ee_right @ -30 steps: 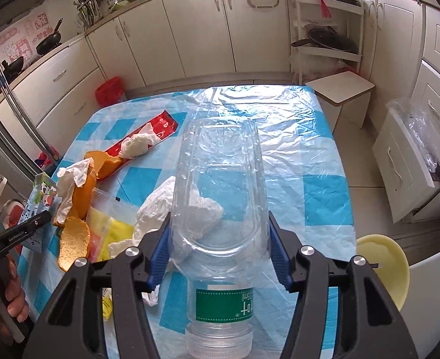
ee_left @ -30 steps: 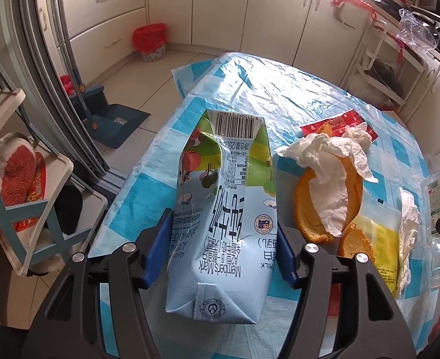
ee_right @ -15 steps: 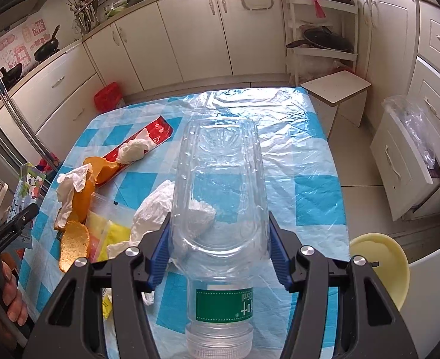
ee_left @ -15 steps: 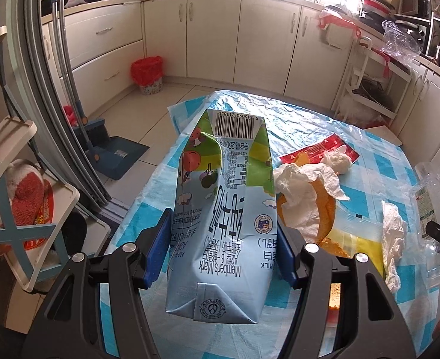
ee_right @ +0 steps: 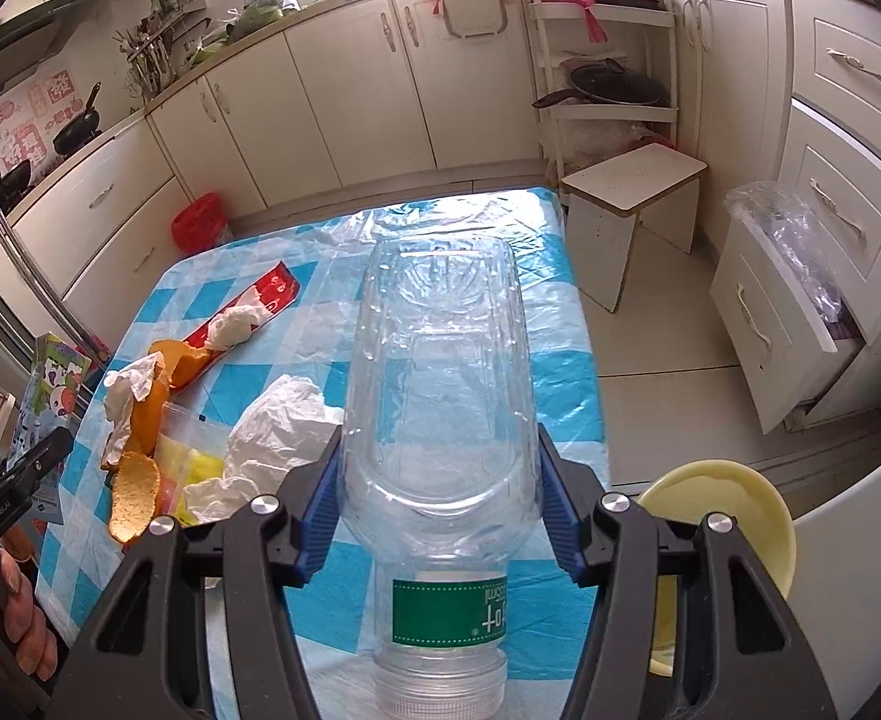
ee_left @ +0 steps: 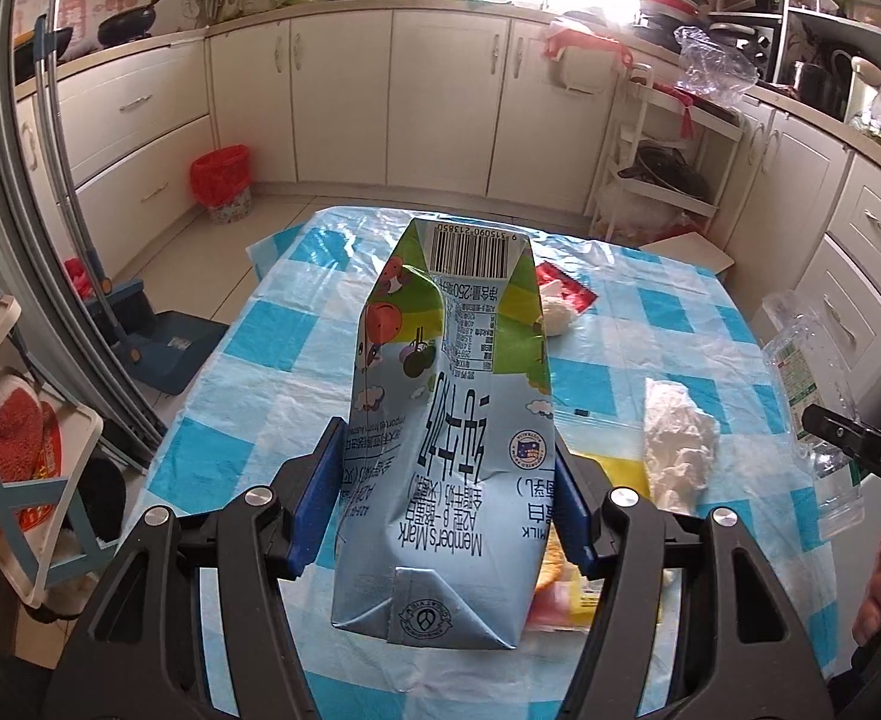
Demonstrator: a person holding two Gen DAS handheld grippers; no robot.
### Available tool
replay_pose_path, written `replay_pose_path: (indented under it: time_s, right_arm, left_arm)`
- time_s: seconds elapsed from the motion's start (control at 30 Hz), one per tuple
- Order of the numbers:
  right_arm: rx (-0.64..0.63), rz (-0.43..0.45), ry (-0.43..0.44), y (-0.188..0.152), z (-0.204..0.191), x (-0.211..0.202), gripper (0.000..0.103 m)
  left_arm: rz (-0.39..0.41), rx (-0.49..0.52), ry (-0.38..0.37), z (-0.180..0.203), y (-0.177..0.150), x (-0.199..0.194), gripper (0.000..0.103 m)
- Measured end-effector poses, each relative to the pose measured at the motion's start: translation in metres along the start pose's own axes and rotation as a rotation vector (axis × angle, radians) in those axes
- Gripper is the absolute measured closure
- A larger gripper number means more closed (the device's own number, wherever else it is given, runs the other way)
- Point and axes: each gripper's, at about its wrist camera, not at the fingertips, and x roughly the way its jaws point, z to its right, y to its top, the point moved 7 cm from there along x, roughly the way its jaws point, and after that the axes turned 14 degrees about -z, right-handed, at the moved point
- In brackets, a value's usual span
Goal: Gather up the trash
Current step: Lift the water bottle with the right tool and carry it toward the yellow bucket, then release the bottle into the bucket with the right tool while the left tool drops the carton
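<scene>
Left wrist view: the left gripper (ee_left: 449,498) is clenched on a crumpled milk carton (ee_left: 449,420), its 2 blue pads pressing the carton's sides, barcode end pointing away. The carton is held above the near edge of the table (ee_left: 296,324), which wears a blue-and-white checked cover. A crumpled tissue (ee_left: 677,444) lies toward the table's right edge, and a red wrapper (ee_left: 569,294) lies farther back, toward the far edge. A red bin (ee_left: 222,183) stands on the floor beyond the far left corner.

Right wrist view: the right gripper (ee_right: 440,507) grasps a clear plastic bottle (ee_right: 440,396), cap end toward the camera, lifted over the table's near right part. Orange peels (ee_right: 140,420) and a yellow-printed plastic bag (ee_right: 191,456) lie near the left edge, just beside white tissue. A yellow bowl (ee_right: 722,510) sits beyond the right edge.
</scene>
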Motion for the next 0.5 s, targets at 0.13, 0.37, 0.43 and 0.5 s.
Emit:
replay_pose_path:
  time_s: [0.13, 0.37, 0.43, 0.5]
  right_arm:
    - [0.044, 0.02, -0.004, -0.002, 0.025, -0.013, 0.046]
    - [0.162, 0.02, -0.061, -0.012, 0.083, -0.026, 0.046]
    - [0.205, -0.019, -0.083, -0.019, 0.104, -0.018, 0.046]
    - [0.257, -0.06, -0.102, -0.029, 0.124, -0.009, 0.046]
  left_arm:
    - [-0.016, 0.038, -0.055, 0.039, -0.009, -0.008, 0.044]
    - [-0.063, 0.125, -0.169, 0.131, -0.033, -0.014, 0.044]
    - [-0.069, 0.166, -0.188, 0.156, -0.04, -0.017, 0.044]
    - [-0.075, 0.198, -0.203, 0.176, -0.046, -0.02, 0.044]
